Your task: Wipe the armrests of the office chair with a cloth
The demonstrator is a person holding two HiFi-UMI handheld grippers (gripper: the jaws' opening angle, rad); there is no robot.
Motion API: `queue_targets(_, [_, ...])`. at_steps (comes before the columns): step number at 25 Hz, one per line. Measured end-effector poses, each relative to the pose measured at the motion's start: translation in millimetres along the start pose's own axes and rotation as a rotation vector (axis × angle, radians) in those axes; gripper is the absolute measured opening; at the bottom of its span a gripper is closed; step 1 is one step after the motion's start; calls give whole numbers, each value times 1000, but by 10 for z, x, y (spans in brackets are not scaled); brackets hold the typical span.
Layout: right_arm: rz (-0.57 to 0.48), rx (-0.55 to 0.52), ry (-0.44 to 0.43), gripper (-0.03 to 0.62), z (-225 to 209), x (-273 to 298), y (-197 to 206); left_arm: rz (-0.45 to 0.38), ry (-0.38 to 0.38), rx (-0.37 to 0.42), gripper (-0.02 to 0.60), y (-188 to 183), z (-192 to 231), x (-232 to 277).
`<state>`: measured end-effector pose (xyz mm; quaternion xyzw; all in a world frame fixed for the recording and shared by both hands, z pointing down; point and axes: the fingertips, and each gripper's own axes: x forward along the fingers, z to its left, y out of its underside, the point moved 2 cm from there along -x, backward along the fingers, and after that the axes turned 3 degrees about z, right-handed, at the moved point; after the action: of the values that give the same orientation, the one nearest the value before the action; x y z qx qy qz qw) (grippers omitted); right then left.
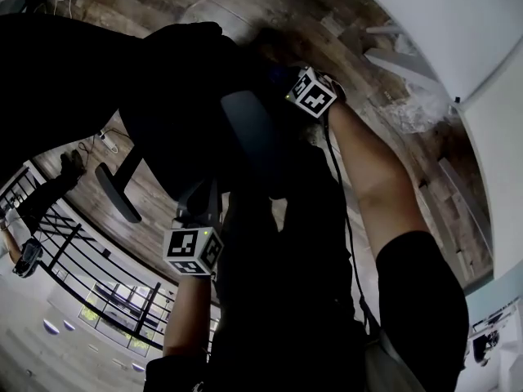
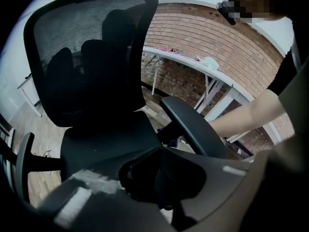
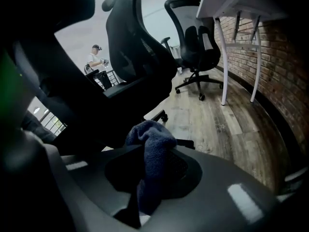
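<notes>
Right gripper view: jaws clamp cloth [image 3: 150, 151].

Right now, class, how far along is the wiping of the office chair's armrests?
Done: the right gripper is shut on the blue cloth. Neither armrest shows any sign of wiping.
In hand: the head view shows that gripper beside the nearer armrest, but contact cannot be seen.
Left: probably both, the nearer one and the other armrest. The left gripper is shut on nothing.
</notes>
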<state>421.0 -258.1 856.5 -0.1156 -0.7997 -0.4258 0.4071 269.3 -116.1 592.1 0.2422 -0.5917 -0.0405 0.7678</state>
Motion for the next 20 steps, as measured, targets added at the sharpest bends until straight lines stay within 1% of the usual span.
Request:
queue_targets(2, [29,22,-27,66,63,-14,88,1,4,7,4,6,-19,-7])
queue_targets(4, [53,32,-96,66,227,-51,183,-4,8,11,4,-15,-45,-24])
queue_targets(7, [41,40,-168,66,468,-163,178,-9,22,16,3,-70,-91,-37])
queue_targets(15, [-52,41,-259,66,949,-631,-2,-40,80,61,3,-258,-370,-115])
queue_targets(18, [-101,40,-267,66,1043,-874,-111,-63,91,66,3,-337,-427,-169])
queue_targets(20, [-142,44,-246,66,1053,-1054,-229,-76,97,72,4,-374,-442,-219])
